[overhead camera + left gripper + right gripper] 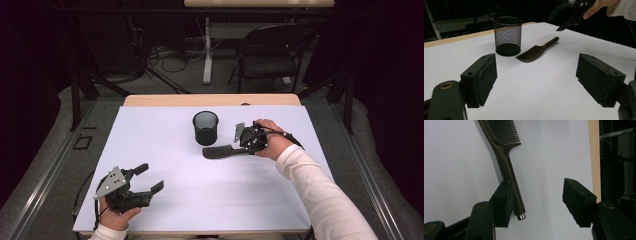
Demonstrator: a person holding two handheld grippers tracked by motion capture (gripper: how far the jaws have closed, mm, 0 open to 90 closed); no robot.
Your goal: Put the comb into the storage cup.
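Worktop [210, 195] covered in a white sheet, bare wooden strip showing along its far edge. Black mesh cup [206, 128] stands upright just past the centre, toward 12 o'clock. A dark comb [222, 151] lies flat on the sheet at about 5 o'clock from the cup, near it but not touching; toothed head points toward 9 o'clock, handle runs toward 3 o'clock. In the left gripper view the cup [507, 35] sits at 11 o'clock and the comb [537, 50] just to its right, both well beyond the fingers. Right gripper [248, 139] sits at the comb's handle end, at 3 o'clock from the cup, held by a hand [270, 140] in a white sleeve [320, 195]. In the right gripper view its fingers [503, 201] are spread apart; the comb handle [510, 173] passes just beside the inner face of the left-hand finger, with its silver-capped tip inside the gap; whether finger and handle touch is unclear, and the other finger stands well clear of it. Left gripper [147, 178] rests at the near-left of the worktop, about 7 o'clock from the cup, well apart from cup and comb, fingers wide apart, nothing between them, pointing toward 2 o'clock.
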